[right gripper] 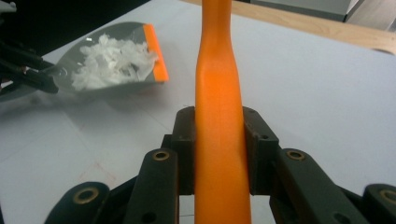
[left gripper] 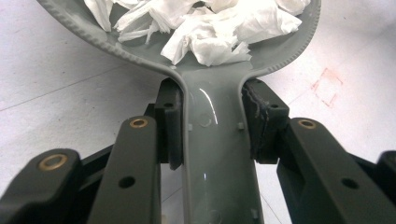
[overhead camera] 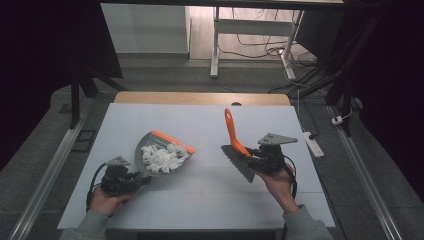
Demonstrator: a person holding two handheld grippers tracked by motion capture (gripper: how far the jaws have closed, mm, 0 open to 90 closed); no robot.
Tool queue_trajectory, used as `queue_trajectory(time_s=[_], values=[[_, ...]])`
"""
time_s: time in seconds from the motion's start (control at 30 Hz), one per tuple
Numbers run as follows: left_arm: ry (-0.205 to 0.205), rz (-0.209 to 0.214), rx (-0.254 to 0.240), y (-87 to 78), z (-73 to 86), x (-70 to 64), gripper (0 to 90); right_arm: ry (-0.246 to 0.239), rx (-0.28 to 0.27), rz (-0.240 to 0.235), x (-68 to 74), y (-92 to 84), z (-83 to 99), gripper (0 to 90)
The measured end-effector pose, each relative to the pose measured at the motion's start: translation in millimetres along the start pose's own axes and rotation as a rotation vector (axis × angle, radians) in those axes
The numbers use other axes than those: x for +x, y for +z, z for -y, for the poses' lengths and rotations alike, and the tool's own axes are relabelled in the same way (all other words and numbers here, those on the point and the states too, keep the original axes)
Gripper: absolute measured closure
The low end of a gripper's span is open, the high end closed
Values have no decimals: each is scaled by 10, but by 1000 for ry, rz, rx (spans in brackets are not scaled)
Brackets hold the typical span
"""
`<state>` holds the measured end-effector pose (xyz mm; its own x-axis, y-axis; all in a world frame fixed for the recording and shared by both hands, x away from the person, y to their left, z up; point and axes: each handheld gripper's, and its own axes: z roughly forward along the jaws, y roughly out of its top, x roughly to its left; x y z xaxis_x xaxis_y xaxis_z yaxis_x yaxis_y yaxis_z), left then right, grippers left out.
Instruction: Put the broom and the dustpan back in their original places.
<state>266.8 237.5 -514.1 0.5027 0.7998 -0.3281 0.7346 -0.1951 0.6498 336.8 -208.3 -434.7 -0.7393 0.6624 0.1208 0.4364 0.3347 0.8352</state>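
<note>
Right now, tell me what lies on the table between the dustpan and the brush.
Nothing: in the high view the white table is bare between the grey dustpan, full of paper scraps, and the orange-handled brush.

Place: a lab or test room.
Signs: white-covered table point(overhead camera: 200, 125), metal floor rails point(overhead camera: 50, 165), loose cables point(overhead camera: 280, 50), power strip point(overhead camera: 314, 144), dark curtains point(overhead camera: 30, 75).

White-topped table point(overhead camera: 200, 200) with a wooden strip along the far edge; grey dustpan point(overhead camera: 150, 145) with an orange lip sits left of centre on it, holding white paper scraps point(overhead camera: 164, 157); faint red square mark point(left gripper: 329, 86) on the surface beside it.
</note>
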Motion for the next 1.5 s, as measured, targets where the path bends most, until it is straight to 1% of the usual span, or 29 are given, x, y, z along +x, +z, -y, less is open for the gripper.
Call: queue_trajectory(time_s=[0.13, 0.2, 0.43, 0.53, 0.6, 0.67, 0.73, 0.8, 0.83, 0.9, 1.0, 1.1, 1.2, 1.3, 1.4, 1.5], values=[[-22, -19, -12, -6, 10, -10, 613, 14, 15, 1, -35, -59, 97, 709], [-40, -32, -19, -6, 18, -16, 612, 19, 17, 3, -53, -88, 141, 709], [-81, -73, -19, 5, 45, -34, 613, 54, 31, 6, -115, -191, 293, 708], [-108, -96, -27, 6, 61, -47, 613, 70, 33, 2, -140, -238, 346, 708], [-127, -116, -32, 0, 69, -52, 613, 81, 35, 0, -157, -262, 377, 709], [-154, -124, -42, -3, 75, -50, 613, 94, 37, -4, -174, -277, 407, 709], [-192, -133, -55, 3, 81, -39, 613, 109, 41, -3, -188, -286, 436, 708], [-213, -151, -56, 19, 79, -21, 613, 124, 48, -8, -203, -285, 470, 709], [-231, -168, -62, 33, 77, -9, 612, 128, 50, -11, -207, -282, 482, 708], [-257, -183, -67, 47, 67, 16, 612, 134, 62, -10, -217, -267, 511, 709], [-274, -206, -69, 74, 50, 33, 612, 138, 75, -12, -224, -247, 533, 708], [-288, -231, -54, 121, 39, 51, 612, 152, 86, -16, -235, -230, 542, 709], [-312, -242, -38, 185, 32, 78, 611, 172, 106, -31, -257, -193, 560, 709], [-316, -251, -27, 226, 24, 83, 611, 182, 127, -32, -289, -142, 585, 709], [-310, -259, -28, 239, 16, 75, 609, 195, 128, -26, -336, -121, 587, 709], [-311, -254, -33, 241, 20, 77, 604, 201, 137, -17, -382, -89, 583, 708]])
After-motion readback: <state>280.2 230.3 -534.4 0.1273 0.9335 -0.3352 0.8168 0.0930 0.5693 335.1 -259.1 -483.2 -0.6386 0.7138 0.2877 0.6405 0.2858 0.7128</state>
